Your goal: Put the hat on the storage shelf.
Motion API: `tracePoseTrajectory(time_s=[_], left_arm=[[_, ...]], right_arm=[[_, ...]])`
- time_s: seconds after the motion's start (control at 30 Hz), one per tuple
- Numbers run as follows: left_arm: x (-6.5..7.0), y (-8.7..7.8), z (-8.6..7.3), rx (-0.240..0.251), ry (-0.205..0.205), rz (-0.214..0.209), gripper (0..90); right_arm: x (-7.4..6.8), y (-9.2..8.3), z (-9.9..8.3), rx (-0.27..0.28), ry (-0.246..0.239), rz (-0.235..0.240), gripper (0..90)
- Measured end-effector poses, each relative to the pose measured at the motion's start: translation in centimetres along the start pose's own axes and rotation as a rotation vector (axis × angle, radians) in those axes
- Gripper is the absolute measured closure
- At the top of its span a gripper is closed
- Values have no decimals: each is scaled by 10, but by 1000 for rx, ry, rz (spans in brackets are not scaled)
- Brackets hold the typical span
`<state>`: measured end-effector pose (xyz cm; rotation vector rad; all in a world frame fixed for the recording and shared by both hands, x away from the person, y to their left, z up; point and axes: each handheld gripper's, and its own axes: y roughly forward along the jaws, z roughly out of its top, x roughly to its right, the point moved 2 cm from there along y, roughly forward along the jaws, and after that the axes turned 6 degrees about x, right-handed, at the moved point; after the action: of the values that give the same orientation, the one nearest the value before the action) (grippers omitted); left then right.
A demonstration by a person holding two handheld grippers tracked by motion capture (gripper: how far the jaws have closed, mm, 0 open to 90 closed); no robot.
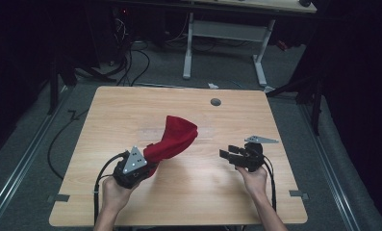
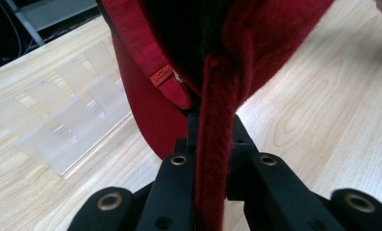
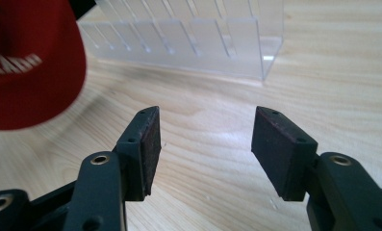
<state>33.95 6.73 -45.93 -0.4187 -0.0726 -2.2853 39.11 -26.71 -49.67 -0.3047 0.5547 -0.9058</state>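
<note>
A red cap (image 1: 175, 135) hangs lifted above the middle of the wooden table (image 1: 203, 202). My left gripper (image 1: 147, 161) is shut on it from the lower left. In the left gripper view the jaws clamp a red edge of the cap (image 2: 212, 144), and its dark inside and a small orange tag face the camera. My right gripper (image 1: 227, 153) is held to the right of the cap, apart from it. Its jaws stand open (image 3: 205, 144) over bare wood. The cap (image 3: 30, 72) shows white lettering at the left of the right gripper view.
A clear plastic slotted rack (image 3: 193, 43) lies on the table beyond the right gripper, also seen beside the cap (image 2: 68, 125). A grey grommet hole (image 1: 215, 102) sits near the table's far edge. A white-legged desk (image 1: 227, 29) and floor cables (image 1: 131, 62) lie behind.
</note>
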Motion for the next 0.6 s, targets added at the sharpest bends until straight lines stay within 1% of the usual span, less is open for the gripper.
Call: tracePoseTrajectory(time_s=[0.03,0.1,0.17,0.27,0.37,0.4,0.5,0.6], left_arm=[[-1,0,1,6,-12,4,847],[-4,0,3,14,-27,10,847],[-7,0,5,22,-40,15,847],[-10,-1,7,31,-51,20,847],[-13,-1,10,45,-64,23,847],[-14,-1,11,51,-76,25,847],[-18,-1,14,63,-90,32,847],[-22,-1,17,82,-113,42,846]], right_arm=[[1,1,-3,-6,-6,-10,437],[2,5,-9,-23,-35,-41,436],[4,8,-14,-37,-33,-56,434],[6,12,-20,-58,-52,-90,428],[8,15,-24,-71,-81,-132,426],[9,16,-26,-73,-95,-140,426],[11,18,-30,-88,-121,-175,422],[13,19,-33,-92,-134,-199,417]])
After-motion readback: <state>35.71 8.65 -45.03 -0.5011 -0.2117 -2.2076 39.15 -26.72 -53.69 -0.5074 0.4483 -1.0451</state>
